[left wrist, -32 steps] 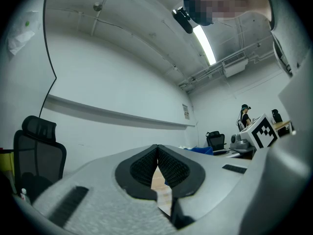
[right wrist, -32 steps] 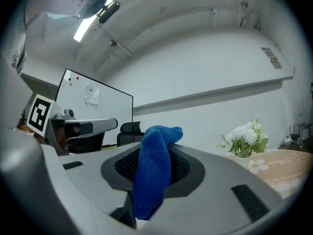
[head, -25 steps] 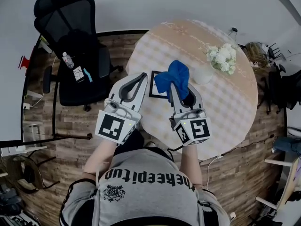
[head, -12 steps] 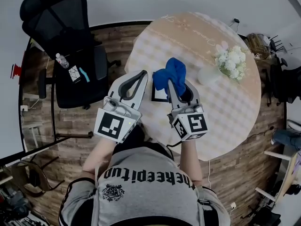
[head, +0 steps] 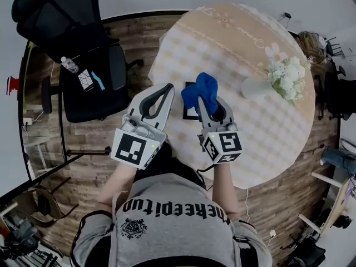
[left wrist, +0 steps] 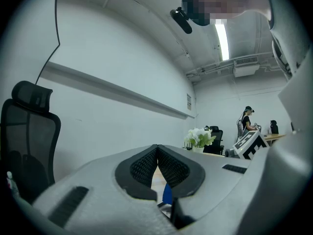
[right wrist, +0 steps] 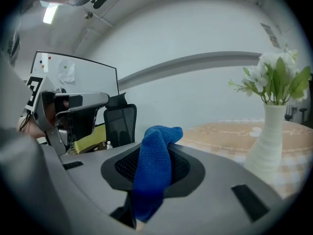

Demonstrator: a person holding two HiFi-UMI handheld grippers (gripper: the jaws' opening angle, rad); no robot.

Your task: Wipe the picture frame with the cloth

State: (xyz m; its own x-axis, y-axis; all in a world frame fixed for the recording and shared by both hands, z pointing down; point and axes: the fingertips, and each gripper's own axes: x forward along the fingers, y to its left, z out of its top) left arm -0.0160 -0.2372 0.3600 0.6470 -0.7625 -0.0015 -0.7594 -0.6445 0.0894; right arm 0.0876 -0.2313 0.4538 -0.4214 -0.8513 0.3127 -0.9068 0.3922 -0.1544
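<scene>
Standing at the near edge of the round table [head: 272, 132], the person holds both tools out over its checked top. The right gripper [head: 203, 101] has its jaws clamped on the blue cloth [head: 203, 89], which bunches up over the tips and hangs down between them in the right gripper view [right wrist: 152, 173]. The picture frame [head: 189, 114], dark-edged, lies flat on the table just under that cloth, partly hidden by it; whether cloth and frame touch I cannot tell. The left gripper [head: 168, 88] hovers just beside the frame's left edge, over the table's rim, its jaws together at the tips with nothing between them [left wrist: 157, 150]. A white vase of flowers [head: 281, 78] stands well apart on the far right. A black office chair [head: 83, 49] sits on the wooden floor to the left.
</scene>
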